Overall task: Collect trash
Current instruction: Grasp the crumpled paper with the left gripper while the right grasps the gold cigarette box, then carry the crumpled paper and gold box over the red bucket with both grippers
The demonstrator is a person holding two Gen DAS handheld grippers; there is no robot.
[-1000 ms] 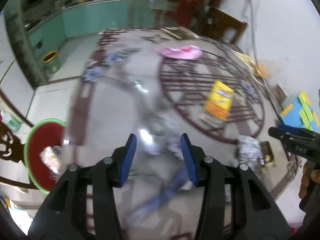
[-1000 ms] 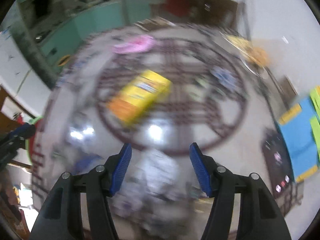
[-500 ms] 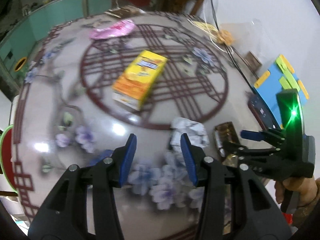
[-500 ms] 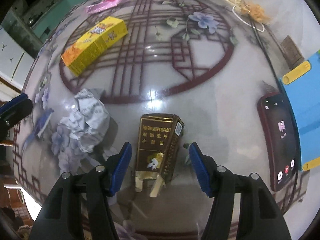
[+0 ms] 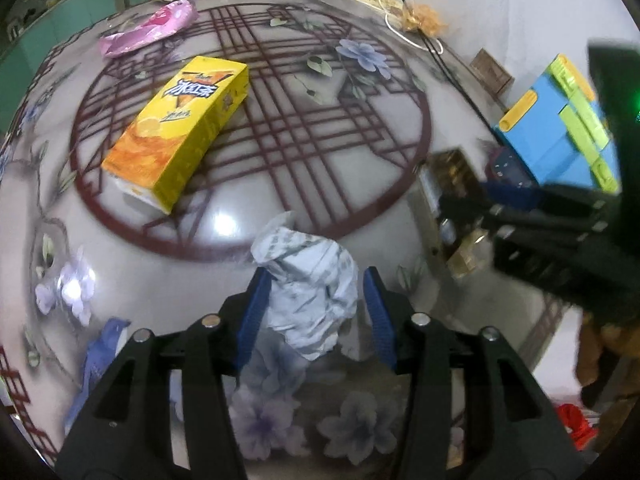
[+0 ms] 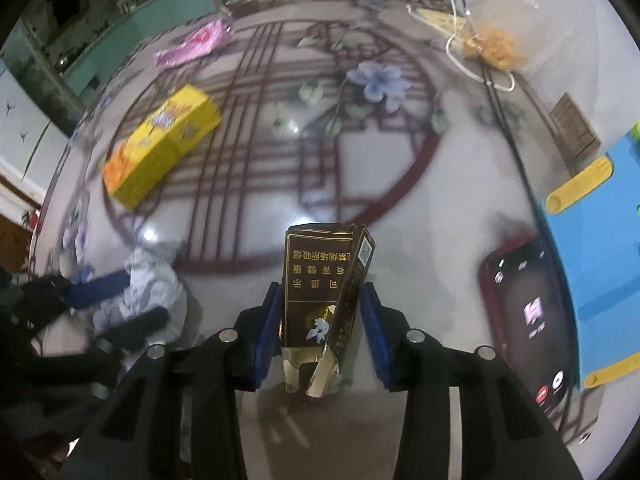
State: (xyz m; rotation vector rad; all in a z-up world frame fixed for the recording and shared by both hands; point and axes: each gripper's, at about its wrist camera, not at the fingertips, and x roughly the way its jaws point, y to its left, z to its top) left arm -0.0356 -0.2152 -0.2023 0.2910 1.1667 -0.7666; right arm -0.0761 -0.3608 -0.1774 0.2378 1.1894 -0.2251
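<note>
Glossy round table (image 5: 248, 240) printed with maroon lattice and lilac flowers. The left gripper (image 5: 316, 316) straddles a crumpled white paper wad (image 5: 310, 280), jaws moderately apart, right pad clear. The right gripper (image 6: 318, 320) has just been narrowing around a torn, shiny dark-and-gold cigarette pack (image 6: 324, 292); contact unclear. Only the right view shows a lit phone (image 6: 528, 320) fully. A yellow drink carton (image 5: 180, 128) lies farther left.

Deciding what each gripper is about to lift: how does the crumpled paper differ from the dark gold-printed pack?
The crumpled paper is white, wadded and irregular; the dark pack is a brown-and-gold box with flat faces, torn open at its near end. The paper lies between the left gripper jaws, the pack between the right gripper jaws. Both lie on the patterned table.
</note>
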